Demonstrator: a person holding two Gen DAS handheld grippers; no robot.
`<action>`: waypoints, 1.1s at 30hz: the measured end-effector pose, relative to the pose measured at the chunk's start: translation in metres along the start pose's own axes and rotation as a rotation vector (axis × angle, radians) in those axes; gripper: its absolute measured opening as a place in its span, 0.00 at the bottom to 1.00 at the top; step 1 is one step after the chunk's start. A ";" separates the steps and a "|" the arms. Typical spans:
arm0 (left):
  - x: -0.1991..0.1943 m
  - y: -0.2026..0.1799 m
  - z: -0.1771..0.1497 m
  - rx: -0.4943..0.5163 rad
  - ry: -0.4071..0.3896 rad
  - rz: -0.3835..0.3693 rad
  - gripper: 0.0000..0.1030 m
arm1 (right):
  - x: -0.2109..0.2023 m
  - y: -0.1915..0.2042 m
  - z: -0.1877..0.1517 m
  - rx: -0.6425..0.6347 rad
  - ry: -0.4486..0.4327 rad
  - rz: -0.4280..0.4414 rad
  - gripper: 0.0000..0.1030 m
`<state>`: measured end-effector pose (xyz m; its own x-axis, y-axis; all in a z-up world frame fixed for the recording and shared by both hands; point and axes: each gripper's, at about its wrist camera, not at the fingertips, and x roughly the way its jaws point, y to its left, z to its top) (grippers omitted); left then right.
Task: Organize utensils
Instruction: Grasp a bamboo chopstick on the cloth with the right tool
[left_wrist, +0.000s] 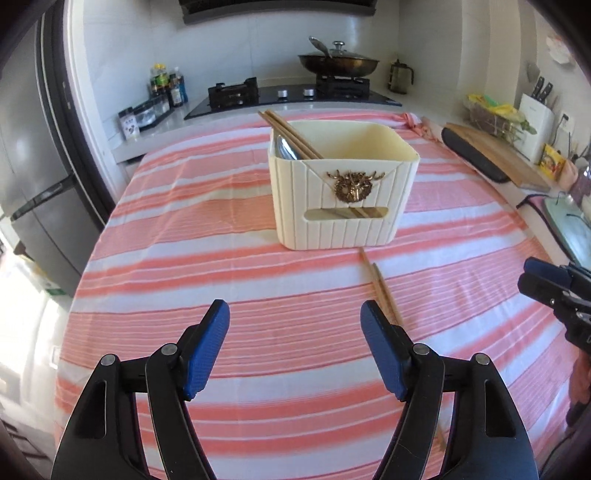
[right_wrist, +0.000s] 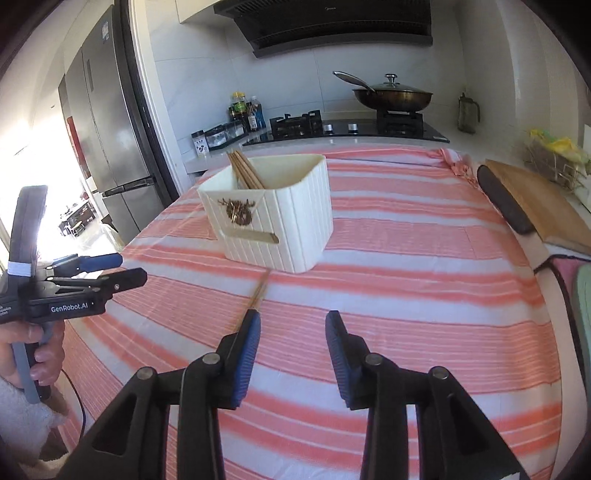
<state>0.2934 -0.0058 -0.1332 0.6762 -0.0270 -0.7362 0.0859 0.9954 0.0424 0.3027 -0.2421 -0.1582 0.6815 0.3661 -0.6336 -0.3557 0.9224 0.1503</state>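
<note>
Both claws gape empty; loose chopsticks (left_wrist: 382, 291) partly hidden behind left claw (left_wrist: 295, 314).

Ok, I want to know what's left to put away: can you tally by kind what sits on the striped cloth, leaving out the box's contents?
Loose wooden chopsticks: 2
Cream utensil box: 1
Total: 3
</note>
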 end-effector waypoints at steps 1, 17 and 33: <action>-0.002 -0.001 -0.002 0.006 -0.005 0.003 0.73 | -0.001 0.001 -0.003 0.002 0.003 -0.001 0.36; -0.010 0.037 -0.051 -0.127 0.051 -0.026 0.76 | 0.041 0.032 -0.038 0.076 0.188 0.073 0.34; 0.005 0.004 -0.063 -0.109 0.088 -0.155 0.76 | 0.067 0.034 -0.055 0.037 0.299 -0.107 0.07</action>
<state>0.2512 0.0038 -0.1795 0.5942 -0.1768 -0.7846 0.1007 0.9842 -0.1455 0.3012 -0.1926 -0.2376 0.4934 0.2196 -0.8416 -0.2649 0.9596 0.0951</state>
